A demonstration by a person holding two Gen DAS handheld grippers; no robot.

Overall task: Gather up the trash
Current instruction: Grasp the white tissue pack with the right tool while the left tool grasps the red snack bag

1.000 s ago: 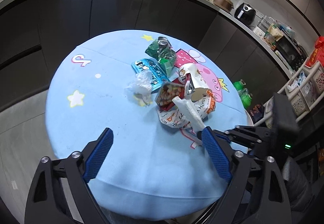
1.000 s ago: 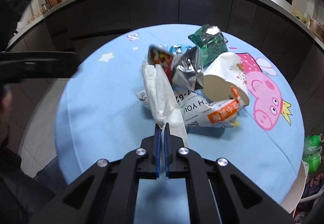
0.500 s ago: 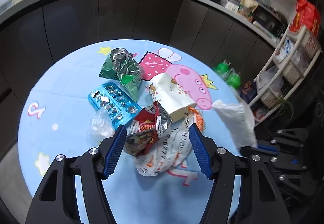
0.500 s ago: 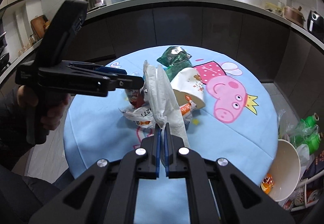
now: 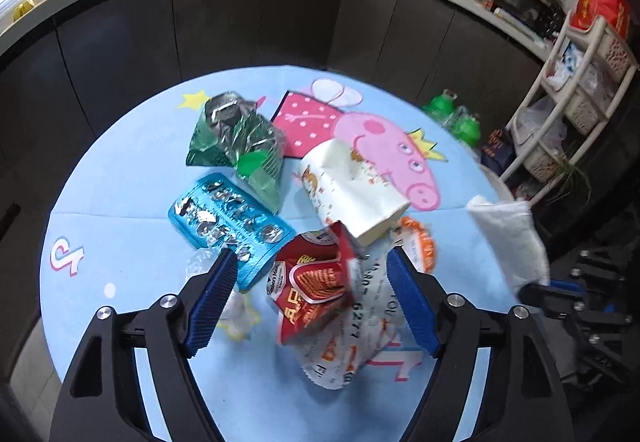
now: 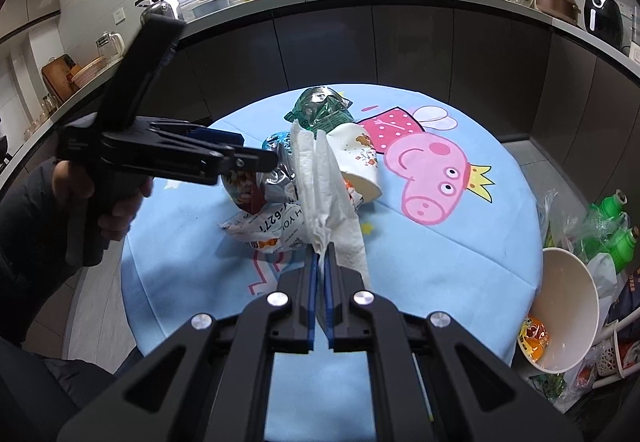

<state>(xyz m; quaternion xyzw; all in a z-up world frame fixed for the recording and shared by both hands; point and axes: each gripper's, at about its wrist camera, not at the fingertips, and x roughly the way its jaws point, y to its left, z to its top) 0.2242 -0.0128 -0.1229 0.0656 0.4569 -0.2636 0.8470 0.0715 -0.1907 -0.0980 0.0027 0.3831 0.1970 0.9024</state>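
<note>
Right tool (image 6: 319,262): clamped on a white napkin (image 6: 320,186).
Left tool (image 5: 310,298): jaws opening astride the red snack bag (image 5: 316,282), pads clear.
Table (image 5: 132,202): paper cup (image 5: 352,190) at the bag's one o'clock.

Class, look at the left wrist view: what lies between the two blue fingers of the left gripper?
In the left wrist view, a red snack packet sits between the opening left gripper fingers, untouched, resting on a white printed wrapper.
</note>
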